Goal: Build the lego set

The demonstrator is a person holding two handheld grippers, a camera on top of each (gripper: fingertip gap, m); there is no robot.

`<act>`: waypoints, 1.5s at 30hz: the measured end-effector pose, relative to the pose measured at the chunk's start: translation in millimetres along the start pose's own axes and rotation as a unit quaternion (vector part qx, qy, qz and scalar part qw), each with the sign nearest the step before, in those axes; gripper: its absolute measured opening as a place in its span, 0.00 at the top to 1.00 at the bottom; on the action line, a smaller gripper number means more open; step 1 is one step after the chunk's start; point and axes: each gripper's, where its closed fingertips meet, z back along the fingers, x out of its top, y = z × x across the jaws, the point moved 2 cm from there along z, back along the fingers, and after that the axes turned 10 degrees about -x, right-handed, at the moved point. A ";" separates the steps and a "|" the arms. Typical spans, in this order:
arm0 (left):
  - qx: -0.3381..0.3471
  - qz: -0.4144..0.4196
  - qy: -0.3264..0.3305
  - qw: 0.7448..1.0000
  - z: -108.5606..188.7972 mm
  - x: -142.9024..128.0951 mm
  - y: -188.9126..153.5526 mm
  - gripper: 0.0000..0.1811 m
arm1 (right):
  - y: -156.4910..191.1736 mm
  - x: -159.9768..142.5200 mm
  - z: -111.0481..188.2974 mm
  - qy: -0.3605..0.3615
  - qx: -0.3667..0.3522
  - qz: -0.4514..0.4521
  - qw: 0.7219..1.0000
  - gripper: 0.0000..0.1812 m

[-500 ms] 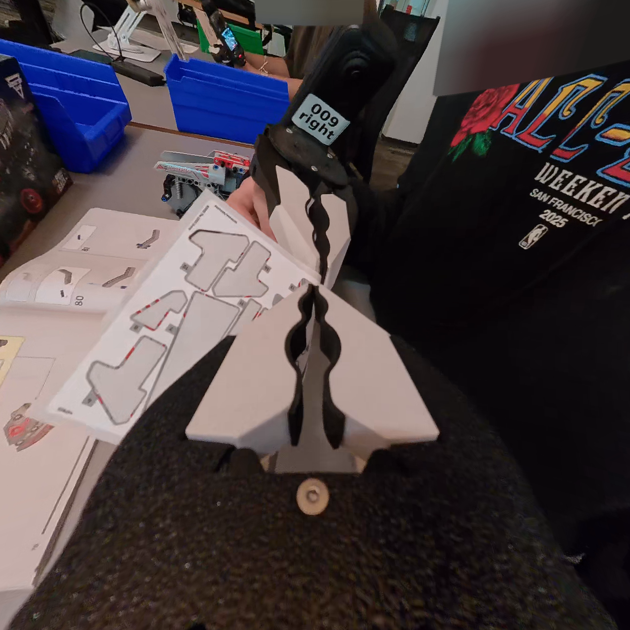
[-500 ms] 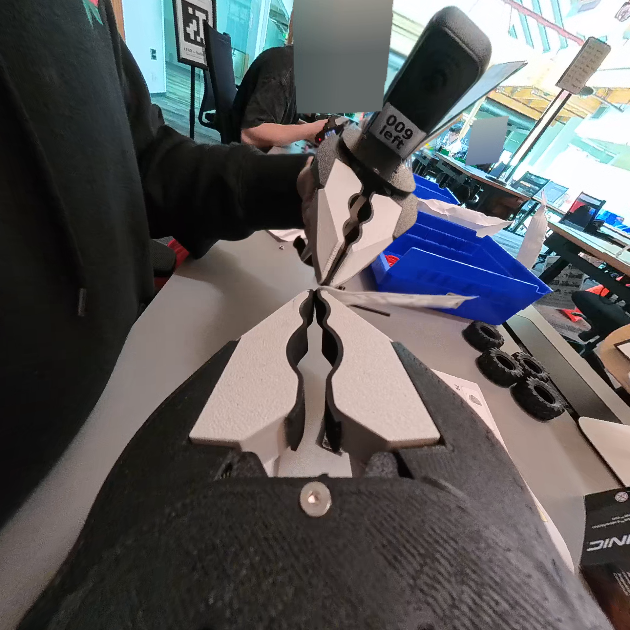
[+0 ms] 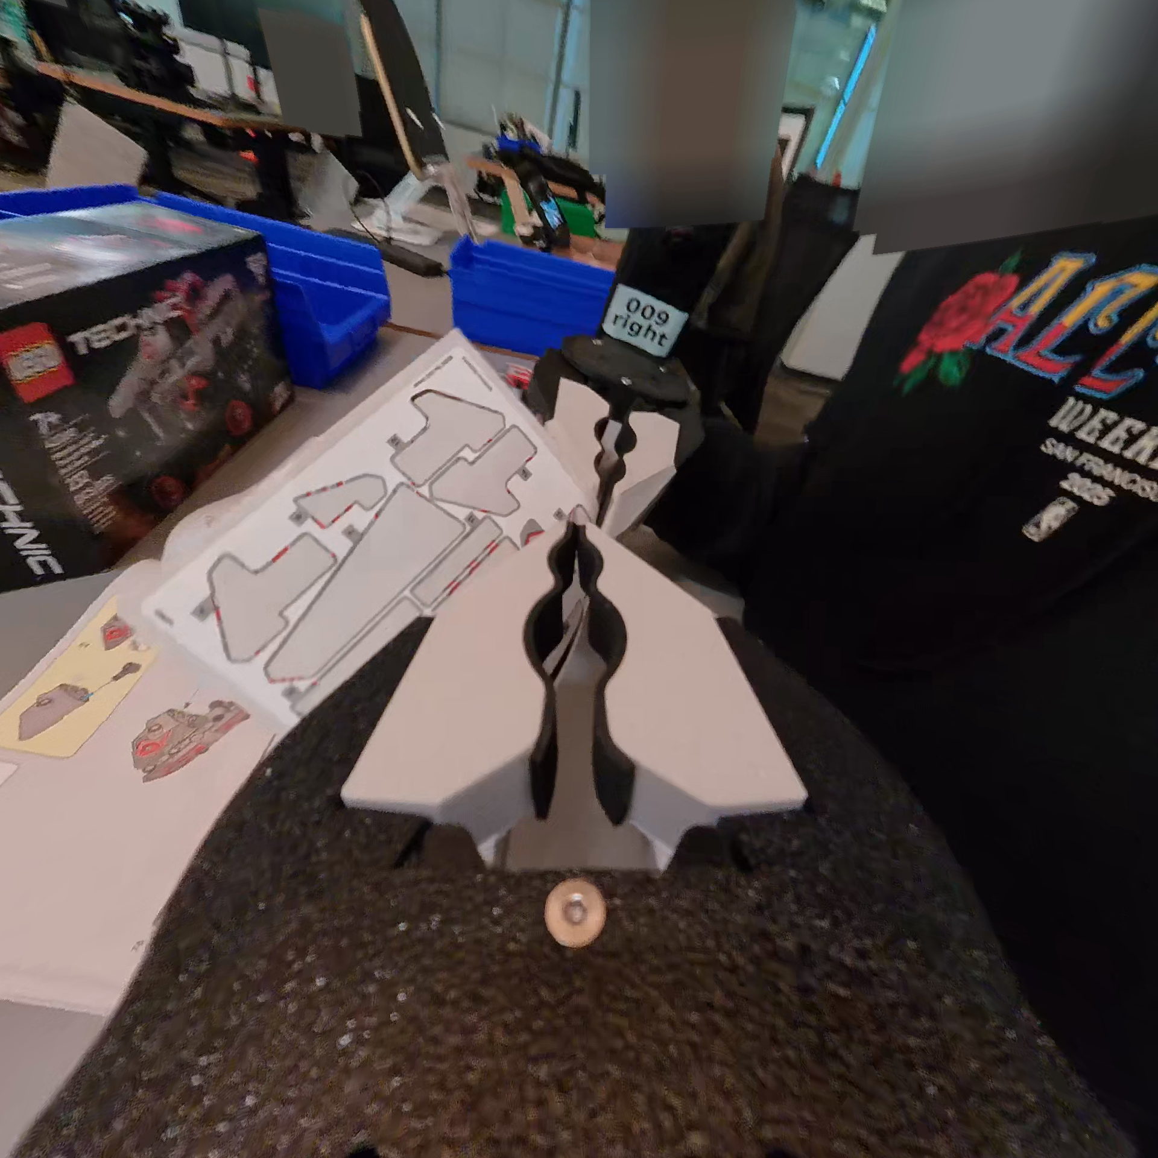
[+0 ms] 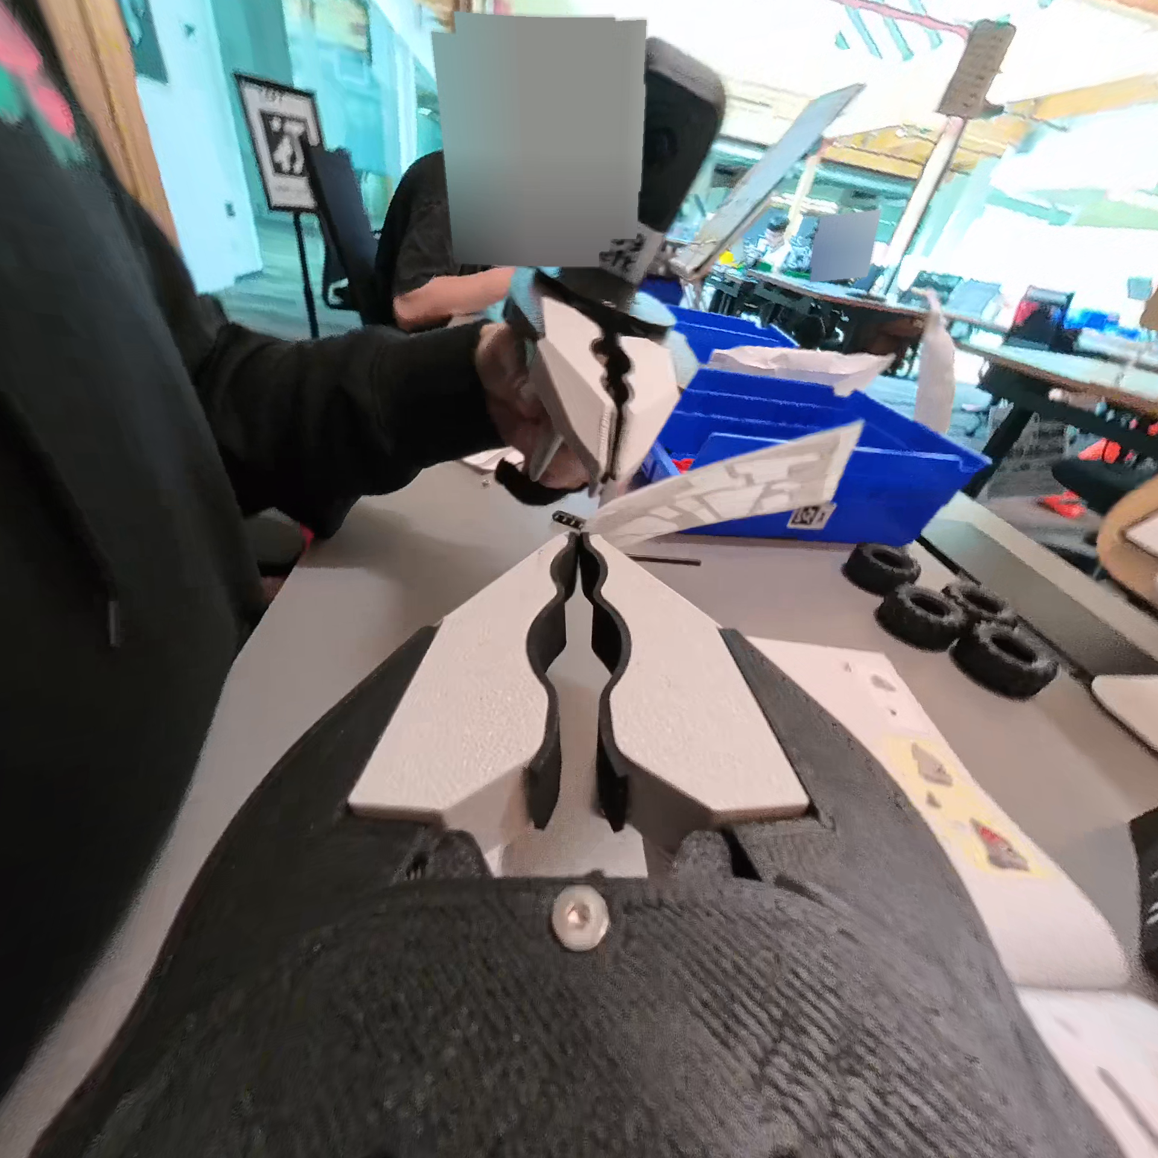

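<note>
A white sticker sheet (image 3: pixel 376 564) with grey, red-edged stickers is held in the air above the table. My left gripper (image 3: pixel 573 532) is shut on its near corner, and the sheet shows between the fingers. My right gripper (image 3: pixel 605 511) comes in from the far side, shut at the same corner. In the right wrist view my right gripper (image 4: pixel 576 542) is shut with its tips on the sheet's corner (image 4: pixel 739 489). The left gripper (image 4: pixel 605 476) pinches the sheet from above. A small dark piece (image 4: pixel 567 517) sits just beyond the tips.
The open instruction booklet (image 3: pixel 94 783) lies under the sheet. A dark Lego box (image 3: pixel 125 388) stands at the left, with blue bins (image 3: pixel 326 301) behind it. Several black tyres (image 4: pixel 940 620) lie right of the grey table (image 4: pixel 376 595), before a blue bin (image 4: pixel 846 451). A person's black-sleeved body is close by. The grippers are tip to tip, or close to it.
The sheet has tilted up, so its printed face now shows in the right wrist view. The left view has swung up and left, bringing the Lego box in. Both grippers stay shut.
</note>
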 end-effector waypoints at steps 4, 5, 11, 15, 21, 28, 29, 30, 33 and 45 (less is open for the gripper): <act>0.043 0.030 -0.081 0.995 14.4 8.5 18.6 1.00 | -17.8 -0.2 1.4 -0.008 -0.036 -0.080 0.996 1.00; 0.047 0.039 -0.109 0.992 19.0 12.2 21.8 1.00 | -20.9 0.8 2.5 -0.014 -0.039 -0.098 0.994 1.00; 0.075 0.060 -0.157 0.983 30.3 15.6 33.7 1.00 | -38.7 1.5 7.6 -0.034 -0.065 -0.167 0.983 1.00; 0.136 -0.043 -0.070 0.987 8.6 17.0 27.9 0.96 | -40.4 -1.5 5.3 -0.024 -0.076 -0.166 0.983 1.00; 0.162 -0.125 0.072 0.976 -17.1 3.3 19.4 0.91 | -34.8 -0.9 -0.1 -0.012 -0.079 -0.131 0.988 1.00; 0.098 -0.089 0.066 0.989 -22.6 -2.6 8.1 0.94 | -21.2 -0.1 -3.5 0.002 -0.065 -0.032 0.997 1.00; 0.089 -0.086 0.065 0.990 -22.8 -3.5 6.4 0.94 | -18.6 0.1 -3.0 0.002 -0.061 -0.013 0.998 1.00; 0.080 -0.083 0.063 0.991 -23.2 -4.1 4.9 0.94 | -16.3 0.2 -2.5 0.001 -0.056 0.006 0.998 1.00; 0.060 -0.072 0.061 0.994 -24.5 -6.5 2.0 0.94 | -9.5 -1.4 -1.0 0.004 -0.037 0.043 0.998 1.00; 0.039 -0.051 0.058 0.996 -20.5 -8.8 1.1 1.00 | -2.5 -3.9 -0.7 0.013 -0.021 0.087 0.996 1.00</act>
